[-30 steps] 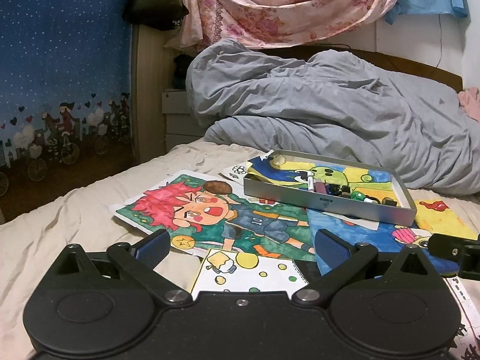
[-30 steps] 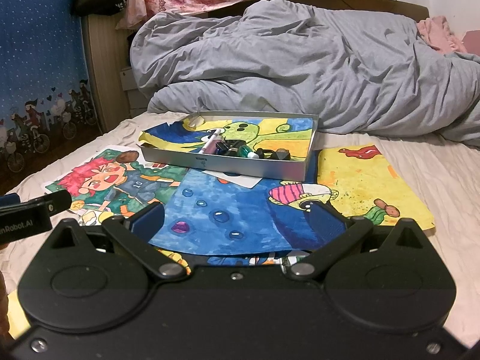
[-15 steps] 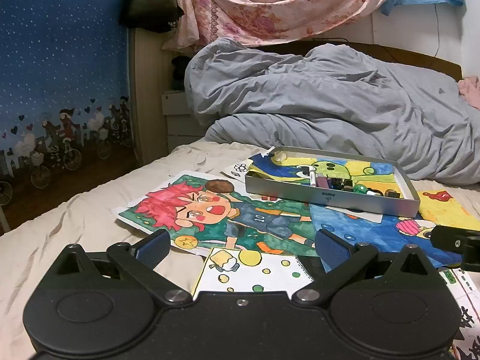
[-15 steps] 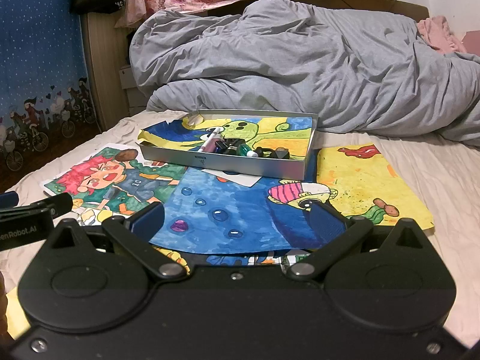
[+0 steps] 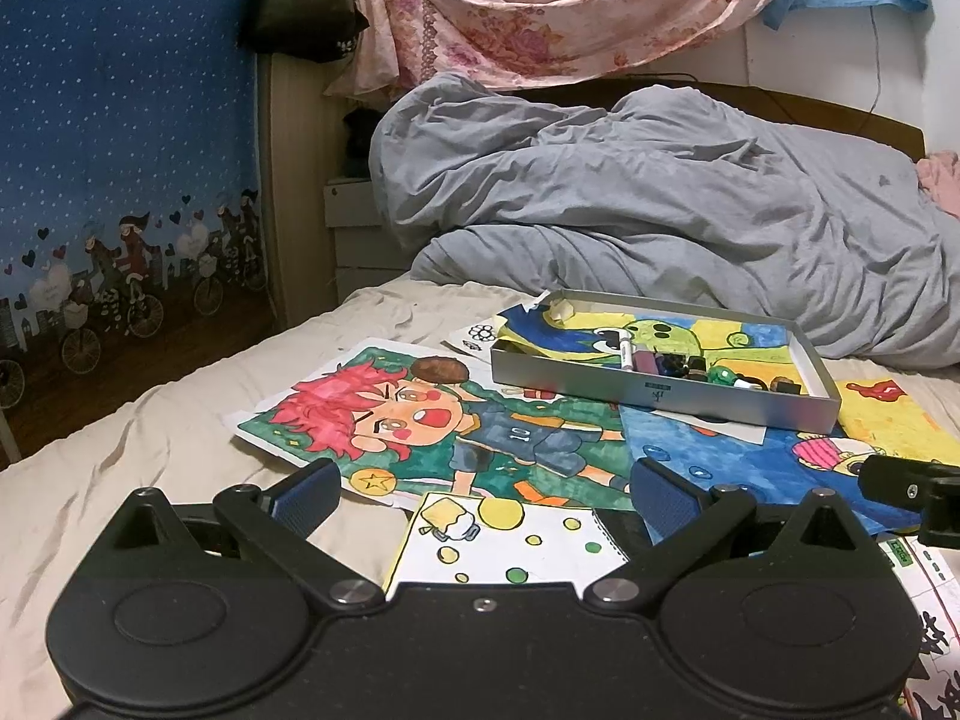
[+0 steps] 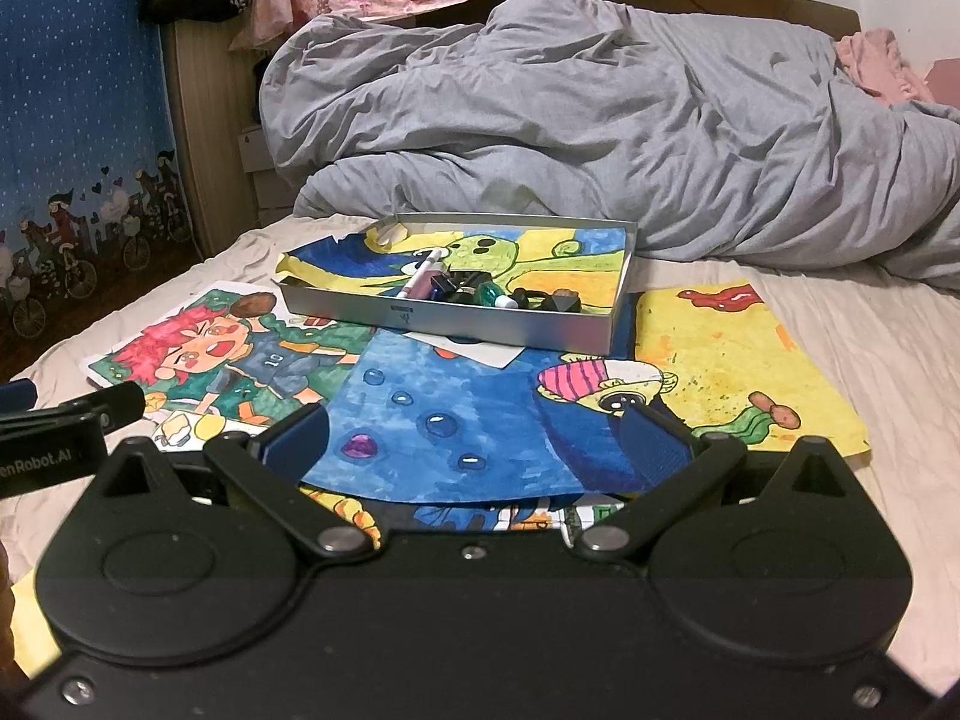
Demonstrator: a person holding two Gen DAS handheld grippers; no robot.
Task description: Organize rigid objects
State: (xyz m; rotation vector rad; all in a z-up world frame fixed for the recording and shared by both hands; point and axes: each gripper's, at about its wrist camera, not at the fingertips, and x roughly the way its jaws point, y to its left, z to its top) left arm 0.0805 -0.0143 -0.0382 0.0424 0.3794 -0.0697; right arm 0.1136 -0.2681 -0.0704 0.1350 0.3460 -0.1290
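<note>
A shallow grey metal tray [image 5: 660,393] [image 6: 444,315] lies on drawings on the bed. It holds a marker pen [image 6: 423,276] and several small dark and green objects [image 5: 714,369] [image 6: 510,297] on a yellow-green drawing. My left gripper [image 5: 480,495] is open and empty, low over the drawings, well short of the tray. My right gripper [image 6: 474,438] is open and empty over a blue drawing [image 6: 456,408], also short of the tray. Each gripper's body shows at the edge of the other's view.
Coloured drawings cover the bed: a red-haired figure [image 5: 420,420] [image 6: 228,354], a yellow sheet [image 6: 732,360], a dotted sheet [image 5: 510,540]. A rumpled grey duvet [image 5: 660,204] [image 6: 600,120] lies behind the tray. A blue patterned curtain [image 5: 120,150] hangs left.
Both grippers have drawn back and lifted a little, so the tray sits slightly farther away in both views. Both stay open and empty.
</note>
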